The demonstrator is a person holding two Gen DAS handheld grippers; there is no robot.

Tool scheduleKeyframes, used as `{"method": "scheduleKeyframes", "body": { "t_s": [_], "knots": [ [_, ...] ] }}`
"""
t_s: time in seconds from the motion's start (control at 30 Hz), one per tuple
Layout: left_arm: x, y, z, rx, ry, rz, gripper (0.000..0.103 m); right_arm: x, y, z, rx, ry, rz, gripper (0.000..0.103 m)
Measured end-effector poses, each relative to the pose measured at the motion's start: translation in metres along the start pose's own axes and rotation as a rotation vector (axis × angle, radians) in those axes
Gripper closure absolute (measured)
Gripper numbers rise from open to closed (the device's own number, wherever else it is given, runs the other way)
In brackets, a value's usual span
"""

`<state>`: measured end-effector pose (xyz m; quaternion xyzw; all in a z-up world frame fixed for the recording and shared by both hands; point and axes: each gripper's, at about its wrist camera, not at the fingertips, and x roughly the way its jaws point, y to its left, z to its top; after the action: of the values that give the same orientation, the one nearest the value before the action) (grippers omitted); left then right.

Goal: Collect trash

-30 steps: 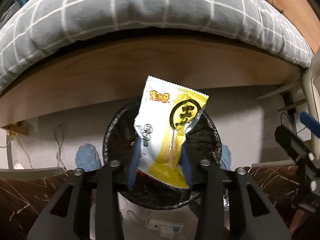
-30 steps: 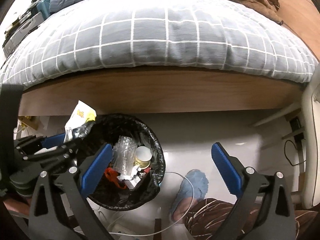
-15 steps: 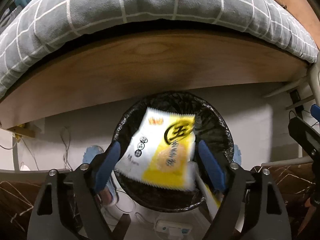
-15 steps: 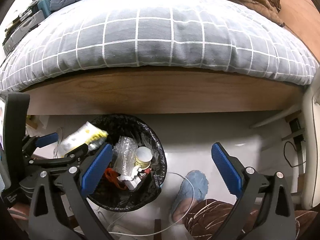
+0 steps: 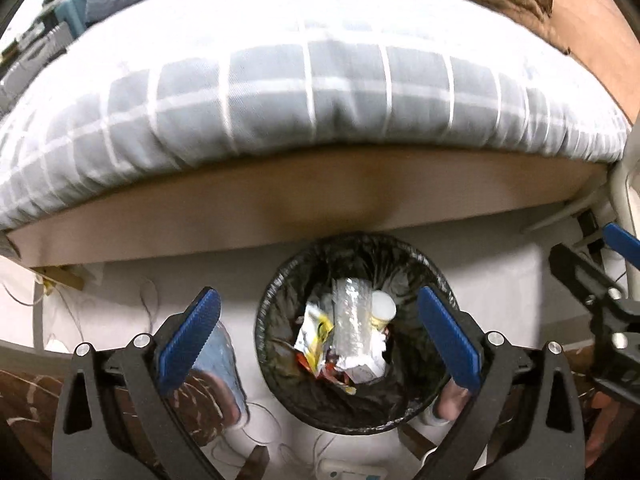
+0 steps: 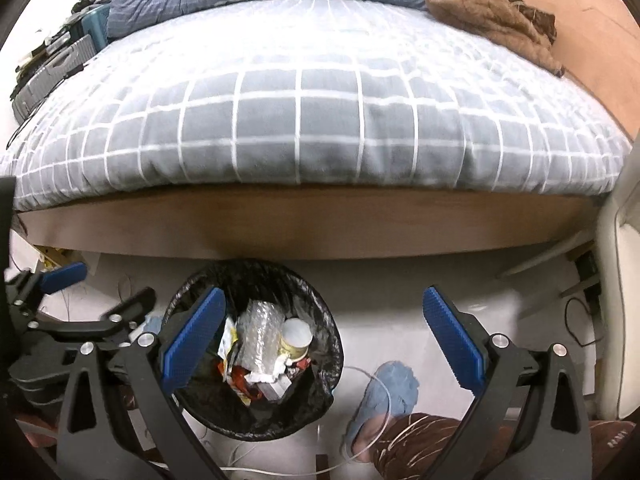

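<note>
Bed: grey checked cover over a wooden side rail, filling the upper field. Bin, the landmark: black-lined, on the pale floor directly below the rail, its far rim nearly under the board. Left gripper: poised above the bin, blue fingers spread wide to either side of the mouth, grasping nothing. Right gripper: just to the right of the bin, likewise spread and empty, its left finger overlapping the rim in view. Slipper: blue, on the person's foot, right of the bin. Wrapper: yellow and white, lying inside the bin on the left of the heap, beside a clear plastic bag and a paper cup.

Risk, as a judgement: the heap sits high and loose, so the light wrapper could slide or spring back over the rim; a gripper knocking the rim in withdrawal could tip the bin; a thin white cord trailing on the floor right of the bin could snag a foot.
</note>
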<state>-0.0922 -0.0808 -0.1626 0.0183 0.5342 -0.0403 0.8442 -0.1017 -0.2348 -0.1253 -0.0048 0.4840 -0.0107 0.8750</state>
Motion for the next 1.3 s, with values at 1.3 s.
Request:
{"method": "scheduleKeyframes", "body": {
  "t_s": [1.3],
  "knots": [
    [-0.204,0.032,-0.007,-0.064,-0.268,-0.012,0.006,-0.169,0.019,0.013,0.022,-0.212,-0.013,0.008]
  ]
}}
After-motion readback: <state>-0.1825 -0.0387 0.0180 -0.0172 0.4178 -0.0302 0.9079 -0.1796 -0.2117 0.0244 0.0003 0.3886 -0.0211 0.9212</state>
